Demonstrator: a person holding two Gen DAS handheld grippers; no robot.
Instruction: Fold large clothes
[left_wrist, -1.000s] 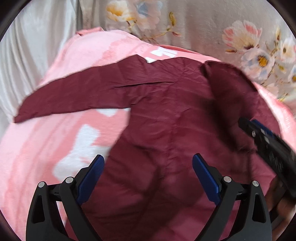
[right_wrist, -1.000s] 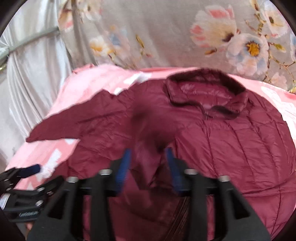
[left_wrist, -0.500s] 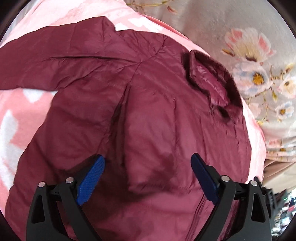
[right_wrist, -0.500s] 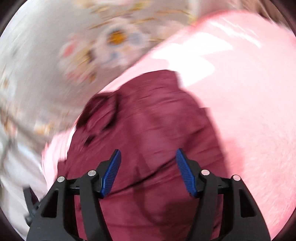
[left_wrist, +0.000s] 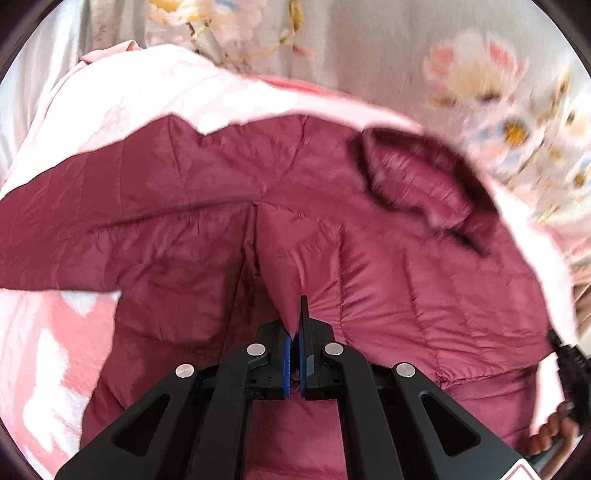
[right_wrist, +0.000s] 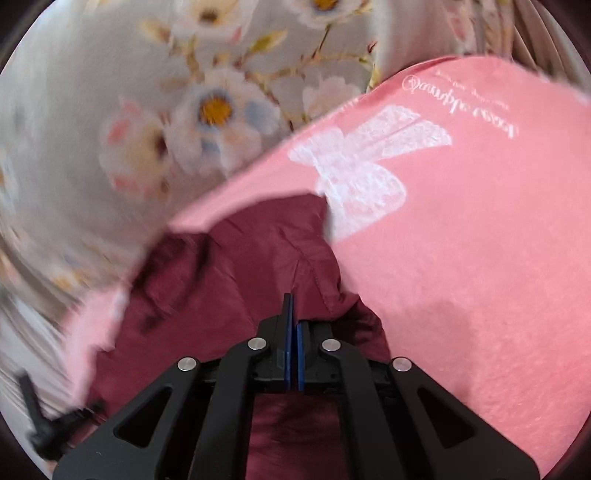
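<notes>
Now, left gripper (left_wrist: 295, 332) pinching maroon jacket (left_wrist: 388, 266), right gripper (right_wrist: 291, 325) clamped on jacket too

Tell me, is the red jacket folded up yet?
Not yet. The jacket lies spread on the pink blanket, one sleeve stretched out.

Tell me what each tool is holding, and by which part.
Left tool: a pinched fold on the front of the maroon puffer jacket. Right tool: a fold near the same jacket's edge; the exact part is unclear.
</notes>
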